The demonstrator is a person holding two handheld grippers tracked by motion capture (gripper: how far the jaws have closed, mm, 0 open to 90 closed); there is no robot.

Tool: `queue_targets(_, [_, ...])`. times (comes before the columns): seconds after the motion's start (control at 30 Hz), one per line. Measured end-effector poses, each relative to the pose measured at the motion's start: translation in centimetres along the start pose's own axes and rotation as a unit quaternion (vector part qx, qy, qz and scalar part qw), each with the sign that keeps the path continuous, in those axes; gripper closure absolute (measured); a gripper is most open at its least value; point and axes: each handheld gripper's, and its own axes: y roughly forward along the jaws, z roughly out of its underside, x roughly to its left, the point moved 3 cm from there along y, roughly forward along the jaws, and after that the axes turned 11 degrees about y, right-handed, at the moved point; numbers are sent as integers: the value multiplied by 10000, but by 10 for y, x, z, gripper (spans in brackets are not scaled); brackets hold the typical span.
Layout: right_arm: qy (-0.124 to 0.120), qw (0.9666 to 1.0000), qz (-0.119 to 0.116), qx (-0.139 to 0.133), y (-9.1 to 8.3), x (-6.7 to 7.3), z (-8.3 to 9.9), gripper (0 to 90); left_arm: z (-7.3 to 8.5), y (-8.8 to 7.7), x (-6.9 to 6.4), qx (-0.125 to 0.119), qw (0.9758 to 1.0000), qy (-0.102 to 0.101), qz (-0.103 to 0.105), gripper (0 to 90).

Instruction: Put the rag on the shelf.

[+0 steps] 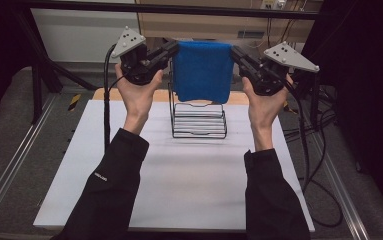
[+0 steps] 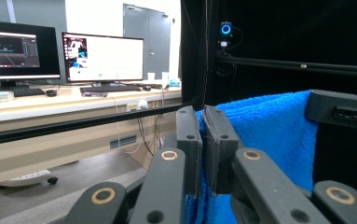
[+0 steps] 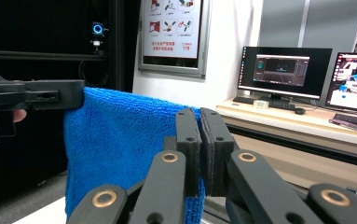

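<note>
- Progress: we hold the blue towel (image 1: 202, 70) stretched in the air above the wire rack (image 1: 199, 120) at the far middle of the table (image 1: 179, 175); draping it over the rack looks still to do.
- Left gripper (image 1: 175, 50): jaws clamped on the towel's left top corner.
- Right gripper (image 1: 235, 52): jaws clamped on the right top corner.
- Towel: soft looped terry, rectangular, hanging flat.
- Rack: thin black wire, upright loops.
- Table: smooth white top.

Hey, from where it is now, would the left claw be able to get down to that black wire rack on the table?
Probably not yet. The left claw is shut on a top corner of the blue terry towel, which hangs above the black wire rack with the right claw pinching the other corner; it would have to let go first.
</note>
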Motion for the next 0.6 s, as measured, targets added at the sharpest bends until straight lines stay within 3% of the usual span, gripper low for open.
queue_targets(0.33, [-32,9999,39,-88,12,-2,-16,876,-14,9,11,12,10000,29,-83,853])
queue_targets(0.6, [1,9999,36,-137,23,-8,-18,876,-17,18,17,-87,9998,35,-165,853])
